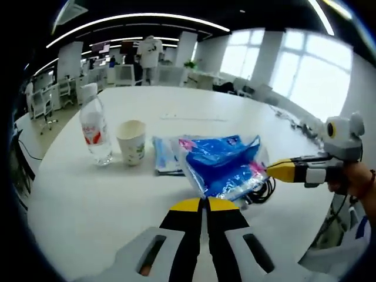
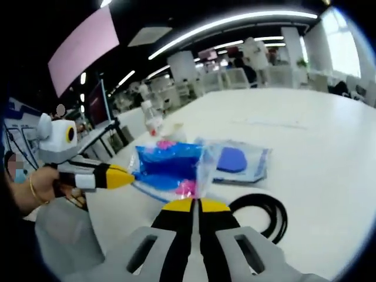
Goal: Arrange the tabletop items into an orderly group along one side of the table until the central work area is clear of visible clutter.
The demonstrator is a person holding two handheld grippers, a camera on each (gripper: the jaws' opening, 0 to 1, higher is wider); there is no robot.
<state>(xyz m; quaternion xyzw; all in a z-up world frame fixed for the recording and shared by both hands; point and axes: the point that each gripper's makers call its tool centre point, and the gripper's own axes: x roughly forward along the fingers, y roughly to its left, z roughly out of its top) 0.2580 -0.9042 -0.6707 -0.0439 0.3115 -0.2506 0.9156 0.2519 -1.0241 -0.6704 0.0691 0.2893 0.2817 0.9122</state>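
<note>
Your left gripper (image 1: 205, 203) has its jaws pressed together on nothing, low over the white tabletop (image 1: 88, 200). Your right gripper (image 2: 196, 204) grips an edge of the blue plastic bag (image 1: 226, 164). At twelve o'clock from the left jaws lies that bag, a black cable (image 2: 267, 214) just beside it. At ten o'clock stand a paper cup (image 1: 131, 141) and water bottle (image 1: 95, 126).

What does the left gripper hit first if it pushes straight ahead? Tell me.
Most likely the blue plastic bag, which lies just beyond the left gripper and its shut fingers. The black cable sits off to the side. Depth is hard to judge.
</note>
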